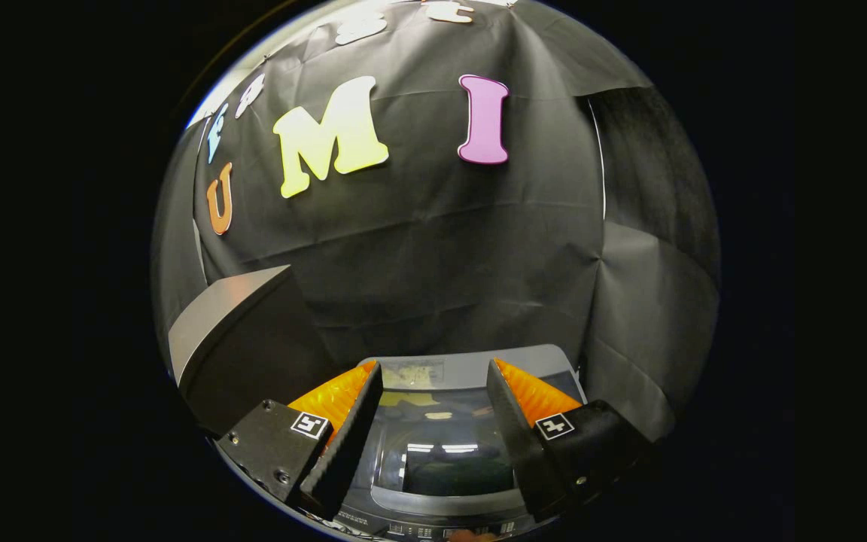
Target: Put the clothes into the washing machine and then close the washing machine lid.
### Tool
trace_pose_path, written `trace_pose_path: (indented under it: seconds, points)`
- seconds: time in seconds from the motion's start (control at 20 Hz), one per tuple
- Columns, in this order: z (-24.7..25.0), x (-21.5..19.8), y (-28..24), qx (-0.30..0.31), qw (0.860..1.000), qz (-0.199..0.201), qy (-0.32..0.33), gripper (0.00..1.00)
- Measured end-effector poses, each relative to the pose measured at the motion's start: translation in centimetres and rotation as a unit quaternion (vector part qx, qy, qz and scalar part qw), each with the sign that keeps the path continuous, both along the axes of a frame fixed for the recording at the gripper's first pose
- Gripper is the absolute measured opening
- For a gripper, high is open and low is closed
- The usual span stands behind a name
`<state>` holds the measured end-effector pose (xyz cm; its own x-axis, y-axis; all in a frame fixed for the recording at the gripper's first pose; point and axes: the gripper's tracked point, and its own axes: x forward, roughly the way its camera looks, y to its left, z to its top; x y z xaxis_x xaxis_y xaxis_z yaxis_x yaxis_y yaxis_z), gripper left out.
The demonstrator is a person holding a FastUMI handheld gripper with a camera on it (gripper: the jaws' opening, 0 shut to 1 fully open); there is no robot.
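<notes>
**Above the washer, fingers spread and empty**

Directly below the gripper (433,421) sits the washing machine (471,369), seen from above, its grey top running back to the black cloth wall. Its lid (441,459) looks closed — a dark, glossy window that mirrors the ceiling lights, with a row of controls along the near edge. Both fingers are parted wide and hold nothing; the lid shows between them.

No clothes can be made out from here, so how they look is anyone's guess. As a judgement, laundry should be light, limp and easy to bunch — best pinched at a thick fold. The lid seems rigid and smooth, likely slippery, so its front lip is the sensible hold. A grey box (215,324) stands beside the machine.
</notes>
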<state>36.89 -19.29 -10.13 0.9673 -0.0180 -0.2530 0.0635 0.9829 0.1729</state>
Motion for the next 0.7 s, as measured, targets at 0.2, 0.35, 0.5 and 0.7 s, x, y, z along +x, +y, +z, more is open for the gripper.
trace_pose_path:
  seconds: [0.2,0.35,0.5,0.7]
  points:
    - [2.2,-2.1,1.4,-0.024,0.999,0.007,-0.023,0.82]
    - [4.4,-4.4,2.1,-0.044,0.998,-0.005,-0.042,0.82]
    - [7.1,-8.0,3.3,-0.03,0.997,-0.027,-0.064,0.82]
    - [9.5,-15.2,5.5,-0.016,0.994,-0.061,-0.093,0.82]
